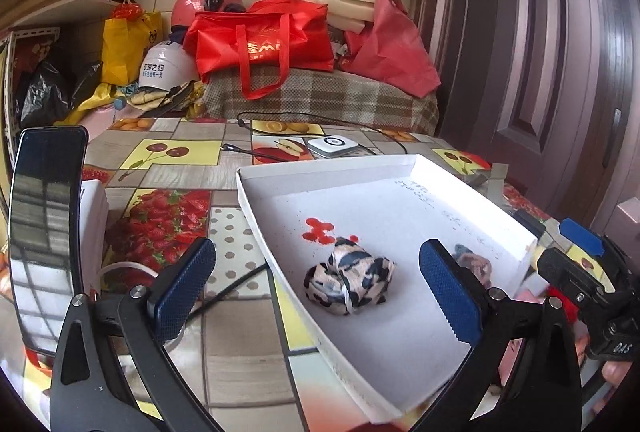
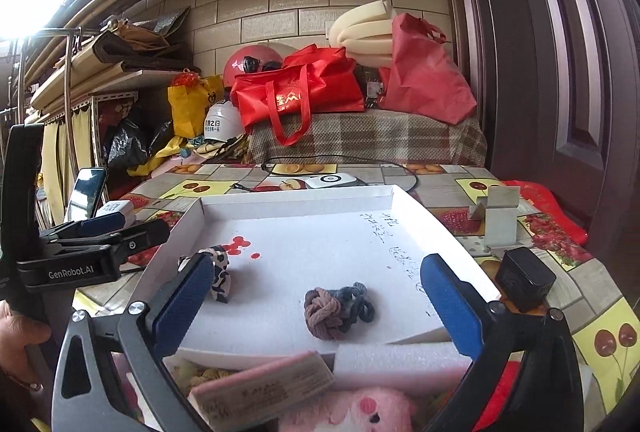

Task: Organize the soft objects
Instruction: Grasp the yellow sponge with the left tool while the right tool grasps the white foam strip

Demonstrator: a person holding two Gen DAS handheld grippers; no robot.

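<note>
A shallow white foam tray [image 1: 320, 172] lies on the fruit-print table. In it rests a black-and-white patterned cloth bundle [image 1: 348, 282], just ahead of my left gripper [image 1: 316, 254], which is open and empty above the tray's near-left edge. To its right sits a knotted brown and blue-grey sock bundle [image 2: 336, 312], lying apart from my right gripper [image 2: 318, 266]; those blue pads are spread wide on either side, touching nothing. In the left wrist view the sock bundle [image 1: 476, 266] is half hidden behind a finger. The patterned bundle [image 2: 222, 274] peeks past the right gripper's left finger.
A phone on a stand [image 1: 44, 232] is at the table's left. A white device [image 1: 332, 145] with a cable lies behind the tray. A black adapter [image 2: 524, 284] and a metal bracket [image 2: 500, 216] sit right of it. A pink plush [image 2: 360, 412] and a booklet [image 2: 260, 384] lie at the near edge.
</note>
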